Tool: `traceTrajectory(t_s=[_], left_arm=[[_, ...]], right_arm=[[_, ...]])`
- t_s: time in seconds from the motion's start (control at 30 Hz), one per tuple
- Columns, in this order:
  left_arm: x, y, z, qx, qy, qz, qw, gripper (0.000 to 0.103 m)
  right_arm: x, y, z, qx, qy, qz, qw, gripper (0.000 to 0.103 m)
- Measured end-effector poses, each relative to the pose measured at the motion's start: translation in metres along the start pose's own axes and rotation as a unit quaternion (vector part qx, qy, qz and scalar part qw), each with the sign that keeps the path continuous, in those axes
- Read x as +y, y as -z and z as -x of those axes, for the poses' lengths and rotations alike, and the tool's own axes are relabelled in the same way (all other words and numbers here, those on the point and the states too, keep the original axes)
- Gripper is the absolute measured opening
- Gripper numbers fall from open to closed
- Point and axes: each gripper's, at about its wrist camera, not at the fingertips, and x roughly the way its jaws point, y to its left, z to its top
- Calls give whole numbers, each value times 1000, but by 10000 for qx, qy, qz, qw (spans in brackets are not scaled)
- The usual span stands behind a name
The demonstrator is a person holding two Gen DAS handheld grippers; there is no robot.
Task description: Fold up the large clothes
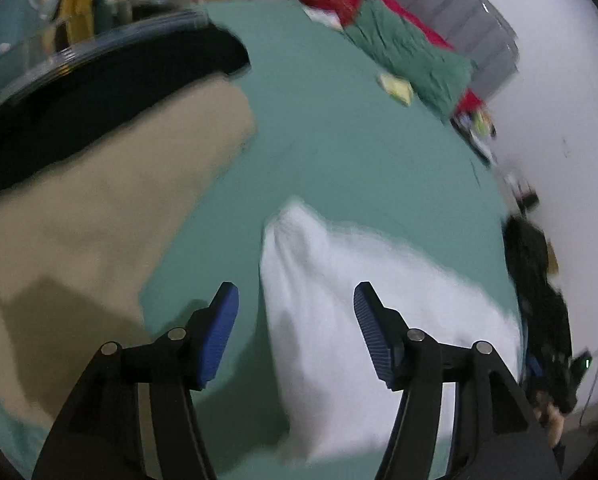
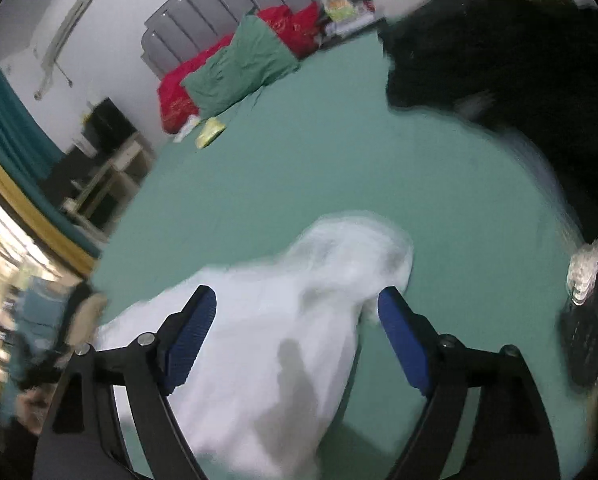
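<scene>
The left tool (image 1: pixel 296 300) stands spread wide, its blue pads (image 1: pixel 221 332) apart with nothing pressed between them. Below and ahead of it lies the white garment (image 1: pixel 339 320), bunched and blurred, on the teal bed sheet (image 1: pixel 339 152); the right-hand pad sits over the cloth in the view, while the left-hand pad is over bare sheet. The right tool (image 2: pixel 297 304) is likewise spread, its pads (image 2: pixel 403 344) clear of the fabric, with the same white garment (image 2: pixel 279 320) heaped on the sheet beneath the gap and running down toward the camera.

To the left of the left tool a tan garment (image 1: pixel 111 208) lies spread on the bed, and beyond it a black garment (image 1: pixel 111 84). A clear plastic bin (image 1: pixel 99 48) shows behind that black cloth; whether the cloth lies in the bin or only against its rim cannot be told.

In the right wrist view a dark pile of clothing (image 2: pixel 519 60) fills the upper right. At the head of the bed a green pillow (image 2: pixel 239 72) leans on red pillows (image 2: pixel 179 92) against the grey padded headboard (image 2: pixel 227 4).
</scene>
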Motion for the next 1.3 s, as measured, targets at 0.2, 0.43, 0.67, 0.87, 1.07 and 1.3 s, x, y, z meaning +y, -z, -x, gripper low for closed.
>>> traceTrajectory(t_s=[0.2,0.43,0.67,0.87,1.07,1.3], left_arm=[[-14,59,-12,411,-490,-805,9947,64],[-35,74,16,336,-495,-1196,9910,6],[-23,116,49,681,-554,-1106,9900,7],[-23,122,63,672,-796,-991,9896,48],[-80,98,81,95,-207,-1534,9879,56],[-119,109,-8,1481,481,-1685,9733,56]], right_arm=[[-8,75,-10,784,-508,-229,9954,57],[11,87,18,839,-375,250,9955,11],[11,124,65,1299,155,515,9901,13],[5,120,82,1082,1084,610,9863,49],[50,92,86,479,619,1296,9885,56],[78,98,3,1259,-391,1130,9848,57]])
